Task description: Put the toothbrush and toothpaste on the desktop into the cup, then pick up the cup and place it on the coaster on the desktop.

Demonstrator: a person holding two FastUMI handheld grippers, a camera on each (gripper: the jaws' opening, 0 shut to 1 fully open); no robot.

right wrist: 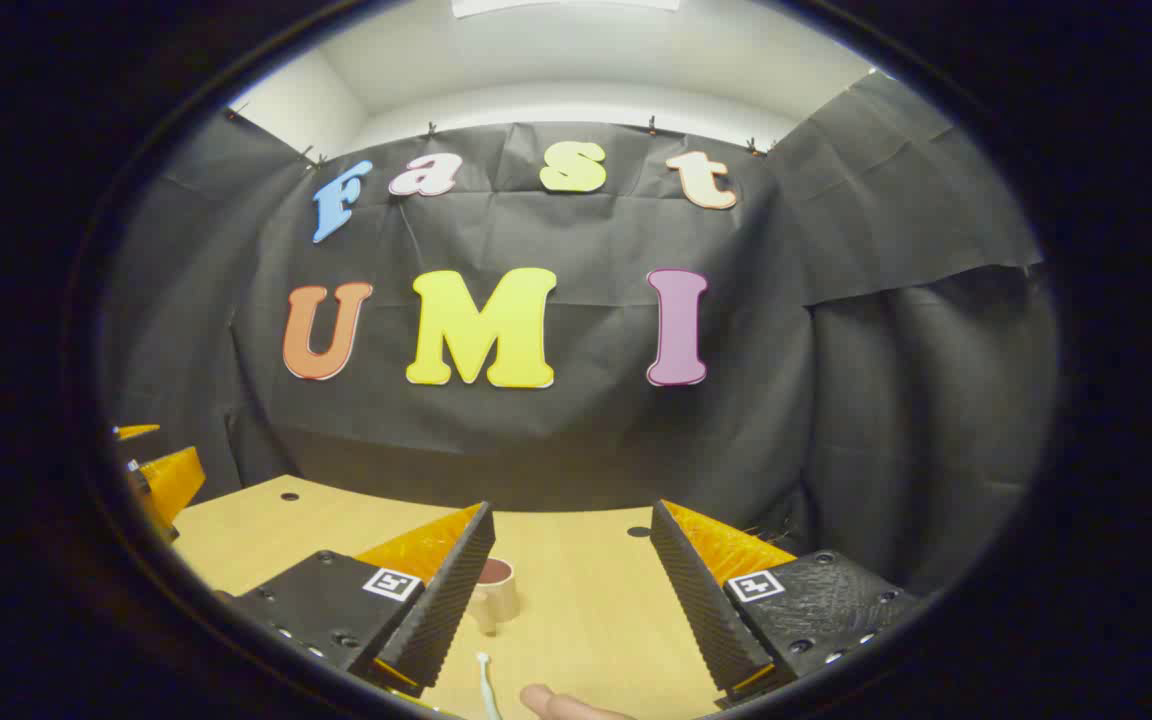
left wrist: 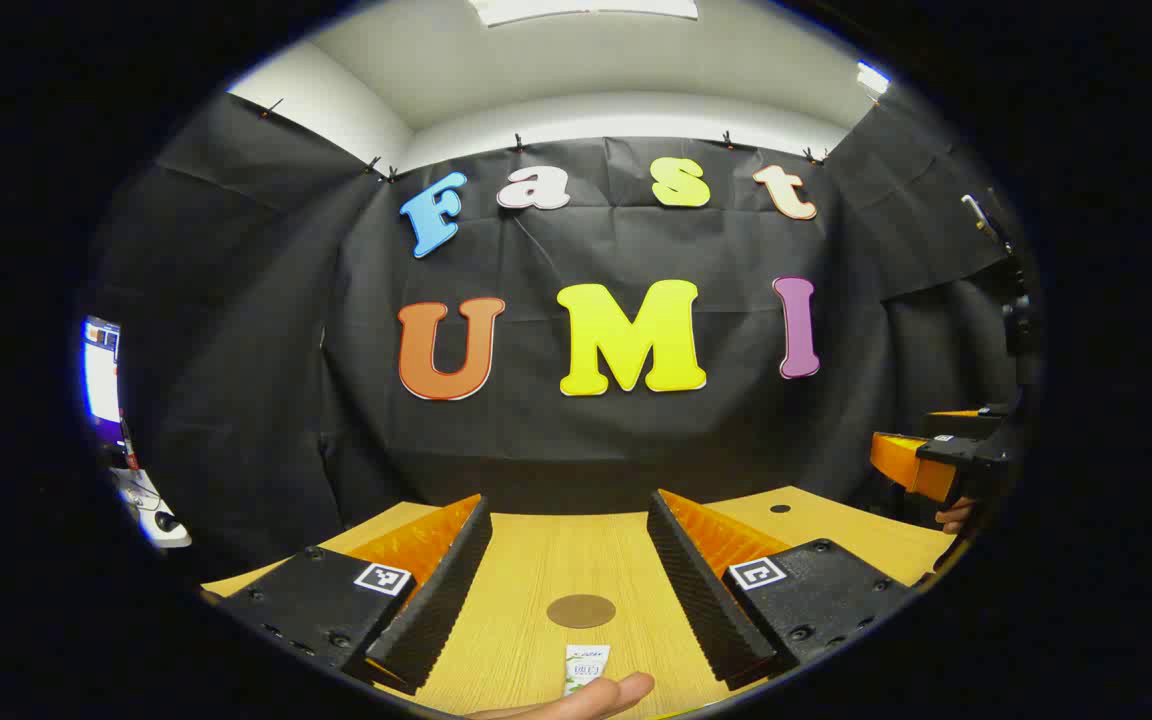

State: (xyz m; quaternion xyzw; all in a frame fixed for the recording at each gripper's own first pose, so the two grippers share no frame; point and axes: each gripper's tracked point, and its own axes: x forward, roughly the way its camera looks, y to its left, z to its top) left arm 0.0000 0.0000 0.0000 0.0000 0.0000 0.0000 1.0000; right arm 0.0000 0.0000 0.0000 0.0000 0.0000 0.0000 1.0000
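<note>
Pale wood grain covers the bench [left wrist: 546,560], and every piece of the task lies low on it, none of it grasped yet. In the left gripper view the left claw [left wrist: 570,580] stands with its fingers wide apart and empty; between them lies the brown coaster [left wrist: 581,610], and nearer the camera the toothpaste [left wrist: 586,668] lies flat, with a fingertip [left wrist: 601,695] just beside or touching its near end. In the right gripper view the right claw [right wrist: 570,585] is likewise spread and holding nothing; the cup [right wrist: 492,592] stands upright just beside its left finger, and the toothbrush [right wrist: 485,685] lies flat at the bottom edge, near another fingertip [right wrist: 556,703]. The main risks, as I judge them, come from how flat and thin the two items are: a claw closing on them from above may scrape the bench or pinch only an edge, so the tube or brush slips out on the way to the cup. The cup looks small and light, so a long item dropped in off-centre could tip it. The right claw's left finger sits so near the cup that a careless sideways move might knock it over.
</note>
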